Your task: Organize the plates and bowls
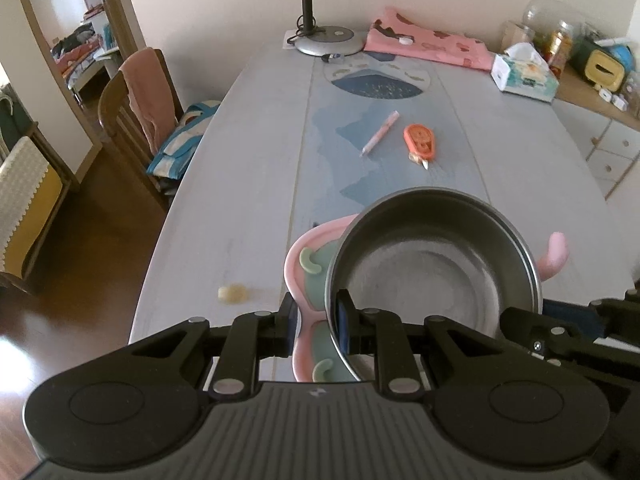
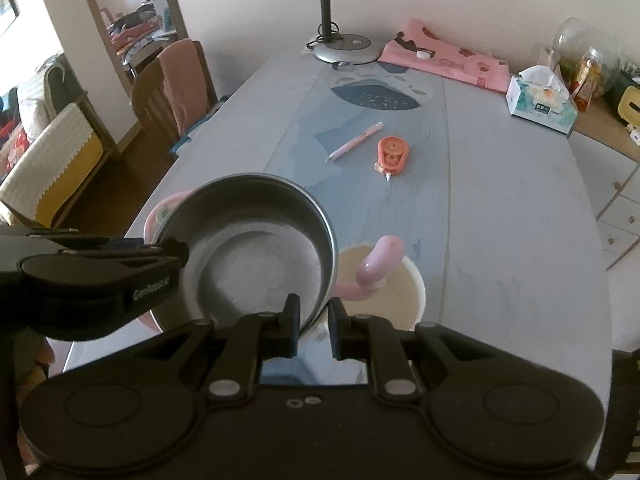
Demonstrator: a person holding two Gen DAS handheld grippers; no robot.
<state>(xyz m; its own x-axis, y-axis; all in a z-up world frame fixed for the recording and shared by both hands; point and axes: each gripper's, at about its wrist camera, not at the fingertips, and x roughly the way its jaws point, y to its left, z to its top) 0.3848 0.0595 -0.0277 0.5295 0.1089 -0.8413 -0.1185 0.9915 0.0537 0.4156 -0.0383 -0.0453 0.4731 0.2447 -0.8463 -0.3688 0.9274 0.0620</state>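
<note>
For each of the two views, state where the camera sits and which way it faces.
Left wrist view: sits on the left gripper, looking forward and down the table; its jaws clamp the steel bowl rim; the right gripper enters at right.
Right wrist view: sits on the right gripper, facing the same way, clamping the bowl's opposite rim; the left gripper enters at left.
Shared: bowl, pink plate, desk lamp, pink pen, orange correction tape, tissue box.
</note>
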